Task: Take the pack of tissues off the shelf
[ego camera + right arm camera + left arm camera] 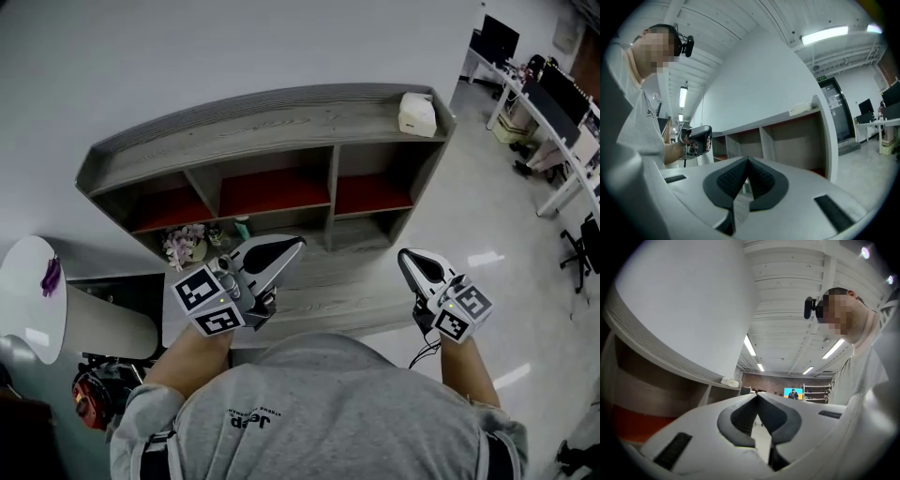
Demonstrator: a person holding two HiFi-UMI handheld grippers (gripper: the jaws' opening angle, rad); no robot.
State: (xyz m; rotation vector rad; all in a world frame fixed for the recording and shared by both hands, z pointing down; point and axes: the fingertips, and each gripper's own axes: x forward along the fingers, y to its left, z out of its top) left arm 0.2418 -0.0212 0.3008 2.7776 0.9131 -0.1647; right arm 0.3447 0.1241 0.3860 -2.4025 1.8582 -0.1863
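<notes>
A white pack of tissues (417, 113) lies on top of the grey wooden shelf (281, 122), at its right end. It shows small in the left gripper view as the pack of tissues (730, 381) and in the right gripper view as the pack of tissues (803, 108). My left gripper (298, 244) hovers low in front of the shelf's middle, shut and empty. My right gripper (403, 255) is held further right, below the pack, also shut with nothing in it. Both are well short of the pack.
The shelf has three red-floored cubbies (274, 191) and a lower ledge (347, 281) with flowers (183, 246) and a small bottle (243, 226). A round white table (28, 295) stands at the left. Office desks (553, 112) and chairs are at the right.
</notes>
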